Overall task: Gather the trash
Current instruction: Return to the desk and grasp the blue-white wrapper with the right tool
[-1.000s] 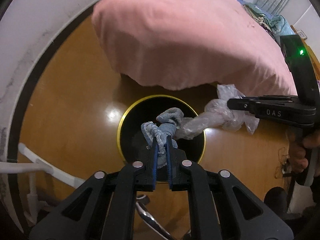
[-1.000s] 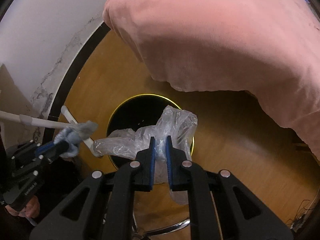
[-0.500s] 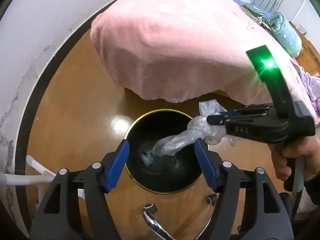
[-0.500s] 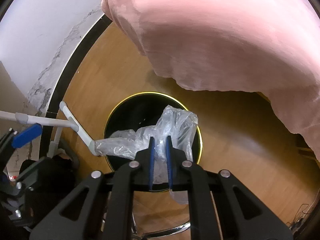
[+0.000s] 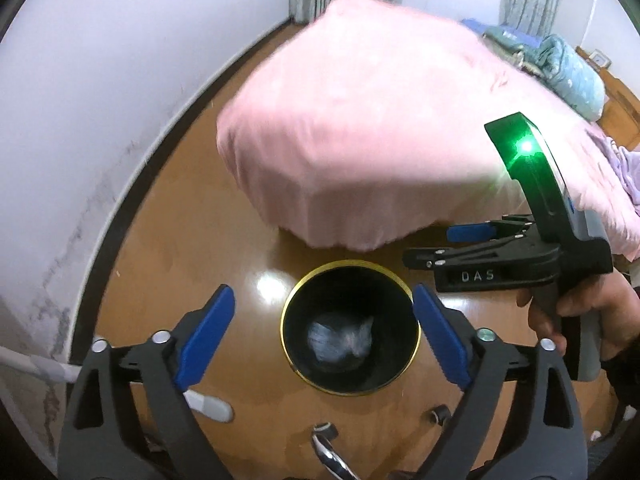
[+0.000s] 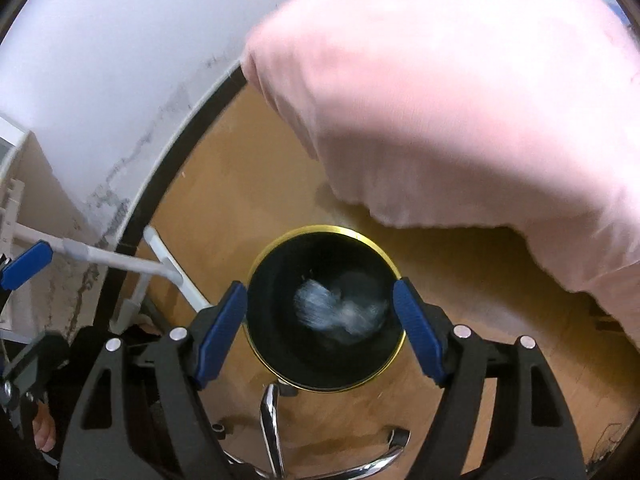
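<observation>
A round black bin with a gold rim (image 5: 289, 300) stands on the wooden floor; it also shows in the right wrist view (image 6: 260, 258). Crumpled clear plastic and grey-blue trash (image 5: 340, 340) lie at its bottom, blurred in the right wrist view (image 6: 340, 308). My left gripper (image 5: 324, 336) is open and empty above the bin. My right gripper (image 6: 318, 326) is open and empty, also above the bin. The right gripper's body shows in the left wrist view (image 5: 500, 264), held by a hand to the right of the bin.
A bed with a pink cover (image 5: 380, 128) overhangs the floor just behind the bin. A white wall with a dark baseboard (image 5: 120, 208) runs on the left. White tubing (image 6: 132, 262) and a chrome chair base (image 6: 272, 412) lie near the bin.
The left gripper opened and let the grey-blue trash fall into the bin. The right gripper then opened and dropped the clear plastic bag in. Both grippers have risen.
</observation>
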### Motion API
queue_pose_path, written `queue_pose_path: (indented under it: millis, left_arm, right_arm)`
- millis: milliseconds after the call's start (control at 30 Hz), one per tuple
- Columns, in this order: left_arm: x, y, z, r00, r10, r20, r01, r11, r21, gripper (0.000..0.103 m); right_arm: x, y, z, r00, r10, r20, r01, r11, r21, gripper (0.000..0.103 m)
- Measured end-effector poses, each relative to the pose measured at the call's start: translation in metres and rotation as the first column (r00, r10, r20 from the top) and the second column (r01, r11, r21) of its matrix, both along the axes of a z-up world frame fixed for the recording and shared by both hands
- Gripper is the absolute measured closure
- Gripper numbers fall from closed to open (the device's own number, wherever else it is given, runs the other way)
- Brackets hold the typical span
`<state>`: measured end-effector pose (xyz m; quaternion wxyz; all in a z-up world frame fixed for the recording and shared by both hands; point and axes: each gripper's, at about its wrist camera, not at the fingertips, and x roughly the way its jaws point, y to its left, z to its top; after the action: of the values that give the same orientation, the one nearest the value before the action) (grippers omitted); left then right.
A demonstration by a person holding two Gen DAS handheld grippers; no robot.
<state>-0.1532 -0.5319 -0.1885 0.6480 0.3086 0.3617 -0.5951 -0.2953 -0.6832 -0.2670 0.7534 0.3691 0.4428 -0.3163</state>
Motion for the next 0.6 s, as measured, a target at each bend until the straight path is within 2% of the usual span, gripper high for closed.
queue_pose_path:
  millis: [100,167,233,333,433,533,600]
  left_arm:
    - [-0.007,0.022,0.048,0.999,0.004,0.048,0.0,0.996,-0.084,0.011]
    - [-0.005,0.044,0.083,0.997,0.037,0.074,-0.027,0.989,-0.144,0.01]
    - [0.005,0.07,0.115,0.989,0.105,0.101,-0.086,0.98,-0.182,0.009]
    - [0.038,0.129,0.154,0.958,0.262,0.118,-0.232,0.948,-0.219,0.009]
    - [0.088,0.207,0.18,0.884,0.46,0.086,-0.429,0.869,-0.247,0.009]
    - [0.135,0.298,0.191,0.746,0.659,0.091,-0.623,0.74,-0.254,0.009]
    - [0.16,0.365,0.191,0.633,0.766,0.117,-0.727,0.639,-0.249,0.009]
  right_arm:
    - [-0.002,0.011,0.055,0.999,0.021,0.035,-0.017,0.995,-0.099,0.026]
    - [0.005,0.025,0.094,0.996,0.055,0.069,-0.043,0.984,-0.171,0.025]
    - [0.022,0.049,0.139,0.986,0.117,0.119,-0.084,0.965,-0.25,0.023]
    - [0.057,0.092,0.186,0.954,0.239,0.179,-0.169,0.927,-0.335,0.022]
    - [0.112,0.153,0.221,0.875,0.419,0.24,-0.307,0.867,-0.393,0.022]
    - [0.182,0.229,0.242,0.749,0.611,0.257,-0.481,0.767,-0.423,0.022]
    - [0.218,0.275,0.249,0.67,0.697,0.256,-0.565,0.702,-0.434,0.022]
